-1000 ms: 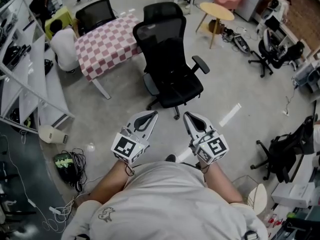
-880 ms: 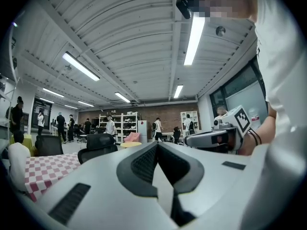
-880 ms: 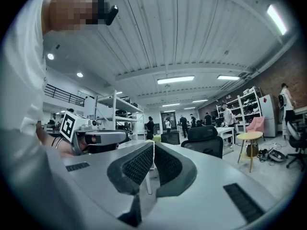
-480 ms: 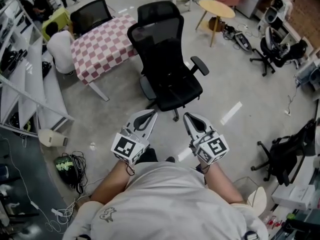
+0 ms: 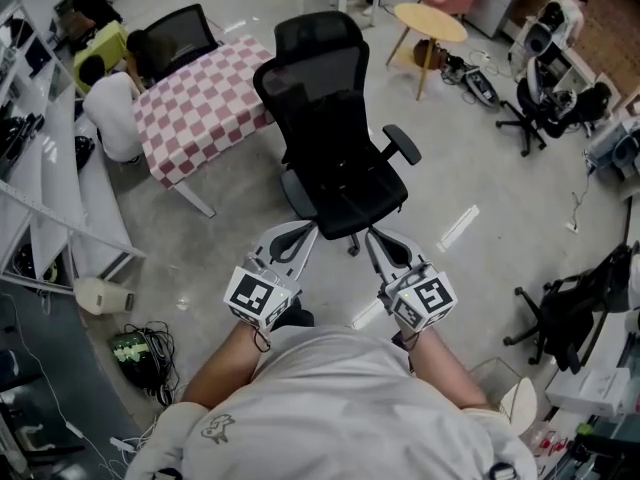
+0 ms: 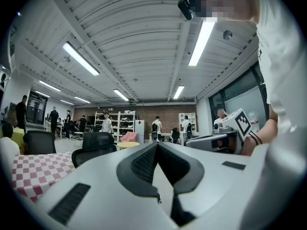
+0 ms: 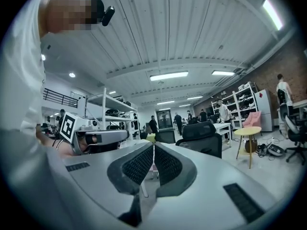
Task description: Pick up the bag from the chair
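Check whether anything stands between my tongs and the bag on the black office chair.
Nothing visible does. The left tongs and right tongs, both shut, point at the office chair's open seat front; the black bag leans on its backrest.

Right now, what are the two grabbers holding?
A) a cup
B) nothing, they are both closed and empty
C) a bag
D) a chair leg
B: the jaws of the left gripper and of the right gripper are pressed together with nothing between them, and the black chair stands ahead of them.
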A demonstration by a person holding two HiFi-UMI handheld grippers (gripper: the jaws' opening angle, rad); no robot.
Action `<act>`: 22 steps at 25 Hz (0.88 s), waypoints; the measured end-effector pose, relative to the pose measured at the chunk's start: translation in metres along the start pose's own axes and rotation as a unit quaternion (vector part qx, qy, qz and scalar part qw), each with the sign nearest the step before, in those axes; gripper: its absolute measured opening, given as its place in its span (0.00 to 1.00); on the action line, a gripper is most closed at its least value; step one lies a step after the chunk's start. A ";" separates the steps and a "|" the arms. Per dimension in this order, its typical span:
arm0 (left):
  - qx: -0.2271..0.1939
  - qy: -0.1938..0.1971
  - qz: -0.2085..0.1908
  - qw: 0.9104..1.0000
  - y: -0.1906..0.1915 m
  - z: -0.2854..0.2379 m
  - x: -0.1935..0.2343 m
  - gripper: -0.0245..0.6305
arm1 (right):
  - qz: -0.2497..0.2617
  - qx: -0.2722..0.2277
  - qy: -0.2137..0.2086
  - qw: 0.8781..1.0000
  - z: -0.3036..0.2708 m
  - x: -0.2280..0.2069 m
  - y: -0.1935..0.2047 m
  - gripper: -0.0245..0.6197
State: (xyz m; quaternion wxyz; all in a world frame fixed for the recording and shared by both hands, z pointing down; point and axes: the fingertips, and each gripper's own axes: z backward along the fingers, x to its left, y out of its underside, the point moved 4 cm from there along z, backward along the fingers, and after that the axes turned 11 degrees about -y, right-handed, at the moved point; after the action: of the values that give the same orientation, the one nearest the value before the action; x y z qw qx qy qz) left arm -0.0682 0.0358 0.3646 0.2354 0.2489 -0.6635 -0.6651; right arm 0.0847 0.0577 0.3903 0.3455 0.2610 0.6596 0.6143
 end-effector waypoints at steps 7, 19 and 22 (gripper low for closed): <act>-0.003 0.031 -0.011 0.999 -0.011 -0.018 0.074 0.06 | 0.010 -0.006 0.017 1.000 -0.075 -0.012 -0.015 0.09; 0.001 0.045 -0.018 0.999 -0.015 -0.021 0.158 0.06 | 0.008 -0.009 0.024 1.000 -0.159 -0.016 -0.021 0.09; 0.001 0.041 -0.018 0.999 -0.013 -0.027 0.170 0.06 | 0.008 -0.012 0.024 1.000 -0.171 -0.026 -0.022 0.09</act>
State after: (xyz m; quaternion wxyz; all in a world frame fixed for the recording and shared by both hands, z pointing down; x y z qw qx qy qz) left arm -0.1809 -0.0941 0.3481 0.2500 0.2883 -0.6492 -0.6579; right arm -0.0299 -0.0722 0.3729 0.3276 0.2471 0.6581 0.6313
